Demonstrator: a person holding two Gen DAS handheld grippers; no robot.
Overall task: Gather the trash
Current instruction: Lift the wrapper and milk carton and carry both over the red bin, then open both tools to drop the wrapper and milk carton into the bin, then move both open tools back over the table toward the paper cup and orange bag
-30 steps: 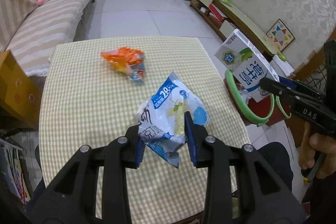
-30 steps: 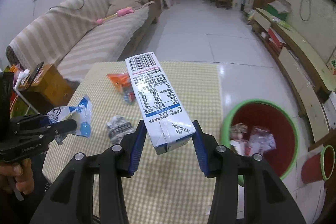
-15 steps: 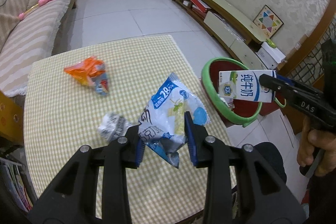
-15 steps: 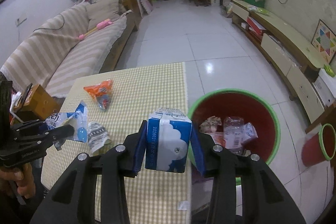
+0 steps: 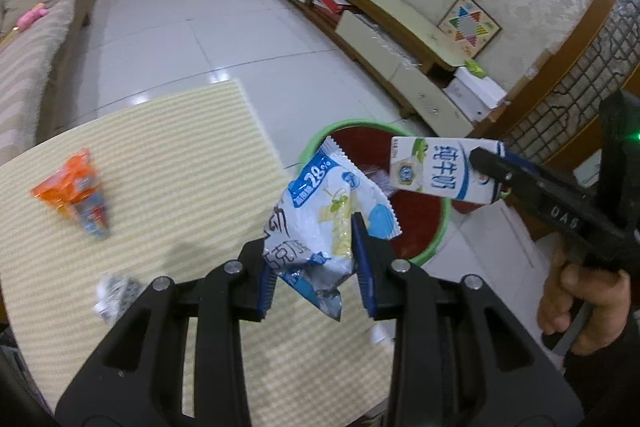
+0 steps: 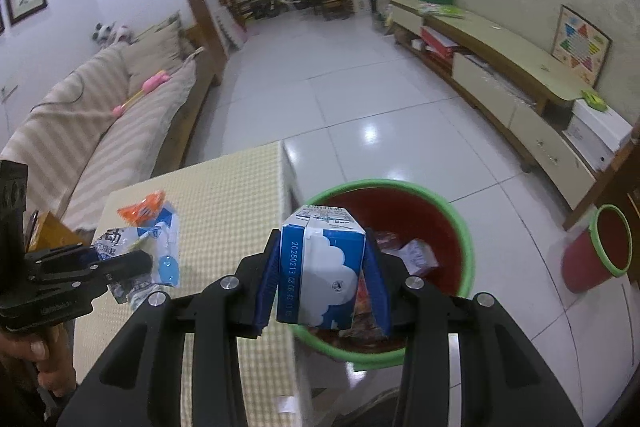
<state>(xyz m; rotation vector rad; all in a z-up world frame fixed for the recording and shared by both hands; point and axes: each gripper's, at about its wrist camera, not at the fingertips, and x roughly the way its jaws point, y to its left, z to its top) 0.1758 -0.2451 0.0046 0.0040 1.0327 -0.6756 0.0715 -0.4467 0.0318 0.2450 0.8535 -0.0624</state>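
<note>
A checked counter (image 5: 168, 163) is sitting beside a red bin (image 6: 460, 223). The right claw (image 6: 322, 279) is gripping a milk carton (image 6: 320, 267) above it; the left claw (image 5: 316, 267) is pinching a snack bag (image 5: 320, 223). Only the left view is showing a crumpled wrapper (image 5: 116, 293).

The left gripper (image 5: 316, 275) clamps a white-and-blue snack bag (image 5: 326, 223) marked 28%, held over the table (image 5: 168, 163) edge nearest the bin (image 5: 420, 227). Above the bin, the right gripper (image 5: 486, 165) pinches a milk carton (image 5: 436, 171). Left of the bin, an orange wrapper (image 5: 74, 193) and a crumpled wrapper (image 5: 116, 293) lie on the table.
</note>
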